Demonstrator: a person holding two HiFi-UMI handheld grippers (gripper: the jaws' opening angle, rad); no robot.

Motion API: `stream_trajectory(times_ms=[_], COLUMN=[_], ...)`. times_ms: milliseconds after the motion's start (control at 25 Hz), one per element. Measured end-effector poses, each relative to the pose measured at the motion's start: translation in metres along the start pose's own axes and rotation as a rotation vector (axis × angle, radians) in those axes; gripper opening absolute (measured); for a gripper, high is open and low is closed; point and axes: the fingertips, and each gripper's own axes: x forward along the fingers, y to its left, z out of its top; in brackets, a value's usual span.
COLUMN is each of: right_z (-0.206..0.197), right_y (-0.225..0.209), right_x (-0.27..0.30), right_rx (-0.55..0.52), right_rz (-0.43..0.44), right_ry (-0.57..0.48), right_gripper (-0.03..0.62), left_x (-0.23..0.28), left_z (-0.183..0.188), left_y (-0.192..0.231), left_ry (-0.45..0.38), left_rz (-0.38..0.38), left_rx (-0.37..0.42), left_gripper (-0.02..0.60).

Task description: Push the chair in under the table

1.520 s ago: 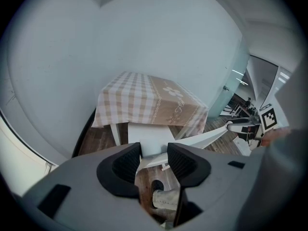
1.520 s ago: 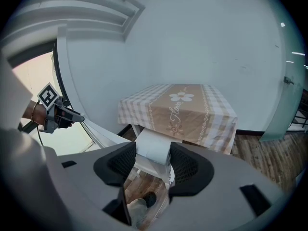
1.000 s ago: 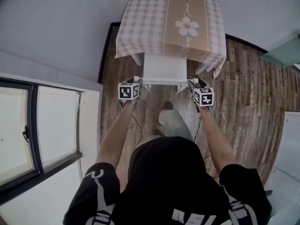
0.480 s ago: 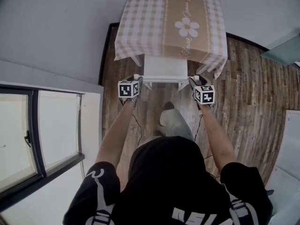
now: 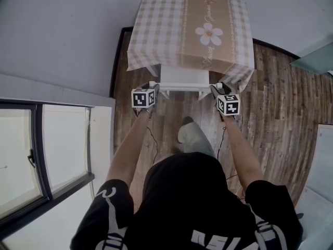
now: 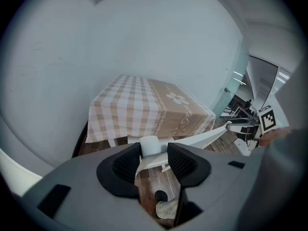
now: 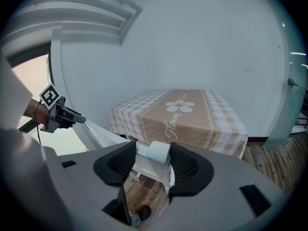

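Note:
A white chair (image 5: 183, 76) stands with its seat partly under the table (image 5: 192, 27), which wears a beige checked cloth with a flower print. My left gripper (image 5: 152, 87) holds the left top corner of the chair's back, and my right gripper (image 5: 215, 89) holds the right corner. In the left gripper view the white post end (image 6: 149, 146) sits pinched between the two dark pads. The right gripper view shows the other post end (image 7: 158, 151) pressed between its pads in the same way. The chair's front is hidden by the cloth.
A white wall runs behind the table. A large window (image 5: 41, 150) is at the left, a glass panel (image 5: 312, 61) at the far right. The floor (image 5: 276, 103) is dark wood planks. The person's foot (image 5: 186, 122) is just behind the chair.
Both grippers have moved forward toward the table with the chair, and less of the white seat shows beyond the cloth's edge.

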Motion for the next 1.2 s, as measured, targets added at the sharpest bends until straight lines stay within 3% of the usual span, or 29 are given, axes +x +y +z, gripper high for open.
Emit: stream_trajectory(times_ms=[800,1200], right_z=[0.035,0.037], right_y=[-0.023,-0.026], right_x=[0.041,0.044], right_rx=[0.007,0.007], right_rz=[0.002,0.023], right_ry=[0.037,0.031], right_gripper=[0.233,0.236], left_x=[0.034,0.037], left_z=[0.048,0.05], left_y=[0.016,0.016], left_ry=[-0.004,0.004], left_rz=[0.013,0.013], left_rx=[0.007,0.002], left_gripper=[0.186,0.186])
